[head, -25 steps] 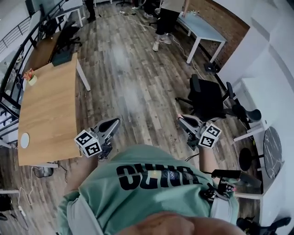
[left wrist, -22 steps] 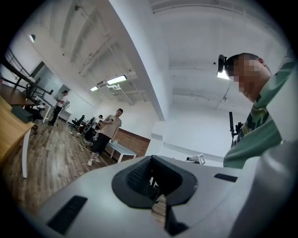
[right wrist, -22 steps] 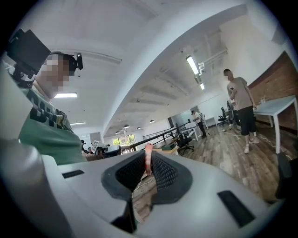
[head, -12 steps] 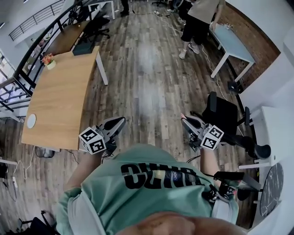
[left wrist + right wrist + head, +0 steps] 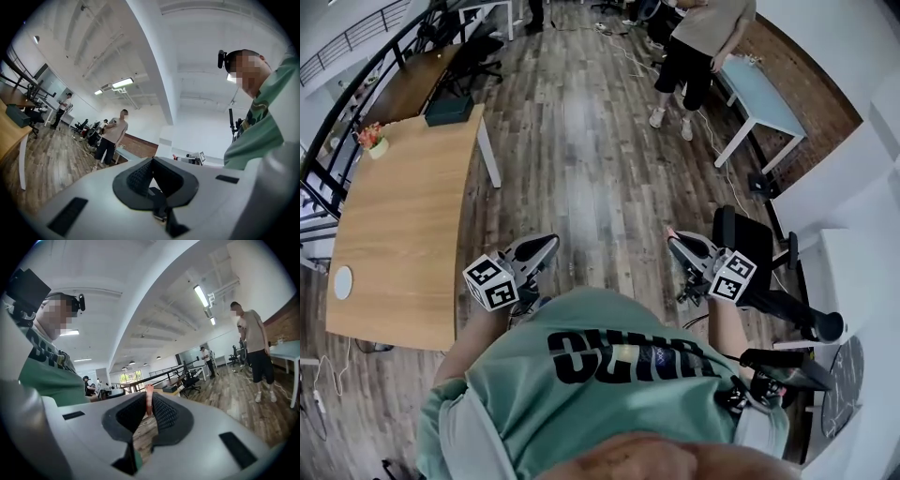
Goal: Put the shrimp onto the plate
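Note:
A thin pink shrimp (image 5: 149, 401) is pinched upright between the tips of my right gripper (image 5: 149, 397), which is shut on it. In the head view the shrimp (image 5: 667, 232) shows as a pink speck at the tip of the right gripper (image 5: 673, 240), held level above the wooden floor in front of my green shirt. My left gripper (image 5: 549, 242) is also held level at the left. Its jaws meet at the tip (image 5: 151, 160) with nothing between them. A small white round dish (image 5: 343, 282) lies on the wooden table (image 5: 403, 197) at far left, well away from both grippers.
A black office chair (image 5: 748, 246) stands just right of the right gripper. A person (image 5: 698, 42) stands by a light blue table (image 5: 764, 94) at the back. A potted plant (image 5: 373, 139) and a dark box (image 5: 448, 110) sit on the wooden table's far end.
The whole view has shifted as I walk: the wooden table and chair have slid across the frame. Both grippers keep their pose before my body, the right still holding the shrimp.

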`<state>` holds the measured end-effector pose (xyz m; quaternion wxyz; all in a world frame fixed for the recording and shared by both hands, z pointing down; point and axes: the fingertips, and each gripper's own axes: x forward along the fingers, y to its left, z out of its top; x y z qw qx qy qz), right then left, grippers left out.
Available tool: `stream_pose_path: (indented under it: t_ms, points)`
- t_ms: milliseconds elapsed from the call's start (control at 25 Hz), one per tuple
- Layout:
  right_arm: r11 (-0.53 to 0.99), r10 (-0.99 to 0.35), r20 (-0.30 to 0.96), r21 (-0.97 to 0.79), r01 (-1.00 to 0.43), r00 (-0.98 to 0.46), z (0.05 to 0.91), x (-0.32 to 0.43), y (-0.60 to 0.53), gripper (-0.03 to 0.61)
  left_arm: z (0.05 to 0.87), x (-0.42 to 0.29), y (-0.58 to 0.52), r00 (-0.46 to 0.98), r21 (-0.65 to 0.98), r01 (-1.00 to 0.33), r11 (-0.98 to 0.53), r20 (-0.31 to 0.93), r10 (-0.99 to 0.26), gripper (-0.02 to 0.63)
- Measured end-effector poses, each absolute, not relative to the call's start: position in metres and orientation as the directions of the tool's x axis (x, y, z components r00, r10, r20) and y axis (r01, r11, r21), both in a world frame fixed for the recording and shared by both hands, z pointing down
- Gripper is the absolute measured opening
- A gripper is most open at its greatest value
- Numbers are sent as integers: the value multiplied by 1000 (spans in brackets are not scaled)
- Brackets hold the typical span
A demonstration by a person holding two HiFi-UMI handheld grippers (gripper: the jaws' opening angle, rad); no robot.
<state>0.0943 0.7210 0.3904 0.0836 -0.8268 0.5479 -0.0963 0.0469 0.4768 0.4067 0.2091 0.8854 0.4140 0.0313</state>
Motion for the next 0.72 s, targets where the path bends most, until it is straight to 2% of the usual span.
stream_pose_path:
  t_ms: [360,720]
  points:
    - [-381,-924,67,-197,-903,376,365,198,585,46,388,153,337,658,344,734,-586,-147,738,0]
    - [-224,-970,143,-207,-952,197,372,279,456,46,412,187,216,795,407,594,-694,-164,584,0]
